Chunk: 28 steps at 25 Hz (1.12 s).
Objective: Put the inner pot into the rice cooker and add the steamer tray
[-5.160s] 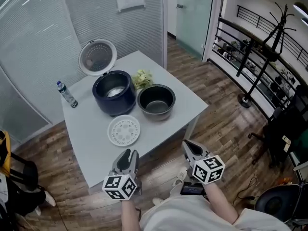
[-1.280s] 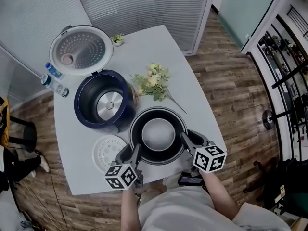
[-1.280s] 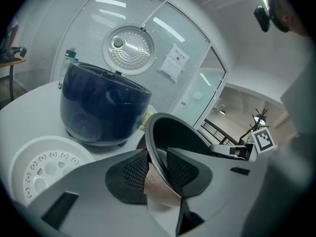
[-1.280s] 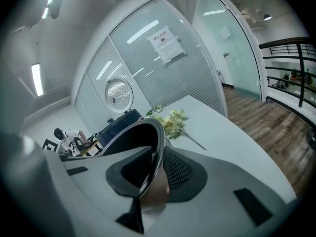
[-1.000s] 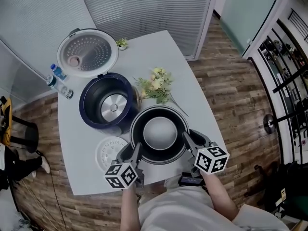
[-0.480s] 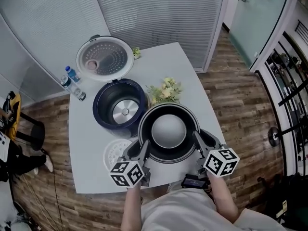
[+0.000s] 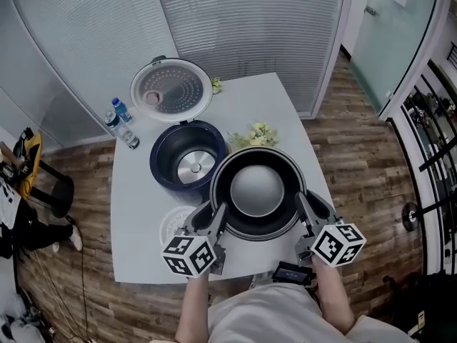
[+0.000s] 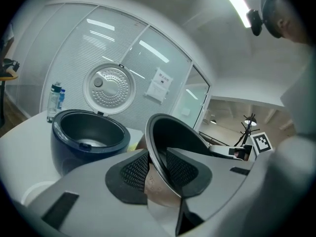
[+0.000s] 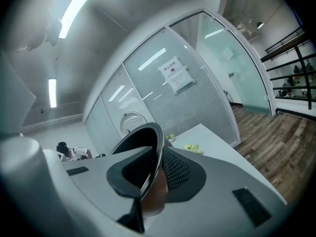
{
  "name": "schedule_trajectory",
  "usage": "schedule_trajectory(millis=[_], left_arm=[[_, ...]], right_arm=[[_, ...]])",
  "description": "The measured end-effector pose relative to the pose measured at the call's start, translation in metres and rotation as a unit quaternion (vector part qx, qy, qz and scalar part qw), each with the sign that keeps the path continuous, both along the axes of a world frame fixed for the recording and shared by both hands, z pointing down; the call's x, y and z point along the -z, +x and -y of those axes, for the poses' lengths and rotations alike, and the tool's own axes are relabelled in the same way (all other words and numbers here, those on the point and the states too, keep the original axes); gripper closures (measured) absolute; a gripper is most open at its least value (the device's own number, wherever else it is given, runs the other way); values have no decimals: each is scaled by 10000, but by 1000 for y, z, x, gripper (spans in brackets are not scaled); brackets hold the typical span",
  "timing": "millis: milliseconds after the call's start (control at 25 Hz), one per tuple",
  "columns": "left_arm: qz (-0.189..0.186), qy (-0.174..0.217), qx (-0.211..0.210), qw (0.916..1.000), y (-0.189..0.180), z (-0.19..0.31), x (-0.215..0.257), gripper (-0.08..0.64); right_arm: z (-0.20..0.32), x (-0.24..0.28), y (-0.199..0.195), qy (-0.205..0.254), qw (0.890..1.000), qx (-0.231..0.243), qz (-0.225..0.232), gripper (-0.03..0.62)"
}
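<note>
The dark inner pot (image 7: 257, 191) hangs level above the table's near right part, held at both sides. My left gripper (image 7: 214, 216) is shut on its left rim, and my right gripper (image 7: 305, 207) is shut on its right rim. In the left gripper view the pot's rim (image 8: 173, 132) runs between the pads (image 8: 133, 172). The right gripper view shows the same grip on the rim (image 9: 148, 142). The dark blue rice cooker (image 7: 163, 170) stands open just left of the pot, lid (image 7: 171, 90) tipped back. The white steamer tray (image 7: 173, 222) lies flat, partly hidden by my left gripper.
A water bottle (image 7: 123, 123) stands at the white table's (image 7: 139, 206) left edge. Yellow flowers (image 7: 253, 136) lie behind the pot, and a small plant (image 7: 216, 86) sits at the far edge. Glass partitions stand behind the table, with wood floor around it.
Both grippers have risen with the inner pot between them. It now looks larger and covers part of the flowers. The cooker and tray have not moved.
</note>
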<state>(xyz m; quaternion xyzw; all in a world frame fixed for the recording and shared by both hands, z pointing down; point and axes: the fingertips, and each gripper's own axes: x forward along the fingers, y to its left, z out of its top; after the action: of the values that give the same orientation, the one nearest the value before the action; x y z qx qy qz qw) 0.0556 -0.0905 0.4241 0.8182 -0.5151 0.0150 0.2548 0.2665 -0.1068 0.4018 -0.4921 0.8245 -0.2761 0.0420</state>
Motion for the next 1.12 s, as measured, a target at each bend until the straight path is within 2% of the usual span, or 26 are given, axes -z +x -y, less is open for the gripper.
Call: schedule_trajectory(millis=[280, 560, 760, 1120], left_arm=[[77, 262, -9, 9996, 1, 7, 26, 448], [106, 495, 17, 9987, -2, 5, 52, 448], [129, 568, 51, 9983, -14, 4, 61, 448], [-47, 592, 96, 9982, -46, 18, 69, 448]], right_arm=[[2, 25, 2, 244, 9996, 65, 158, 520], [0, 49, -1, 543, 9972, 144, 501, 523], [1, 57, -13, 588, 9967, 167, 526, 523], [14, 72, -45, 638, 9967, 212, 445, 525]])
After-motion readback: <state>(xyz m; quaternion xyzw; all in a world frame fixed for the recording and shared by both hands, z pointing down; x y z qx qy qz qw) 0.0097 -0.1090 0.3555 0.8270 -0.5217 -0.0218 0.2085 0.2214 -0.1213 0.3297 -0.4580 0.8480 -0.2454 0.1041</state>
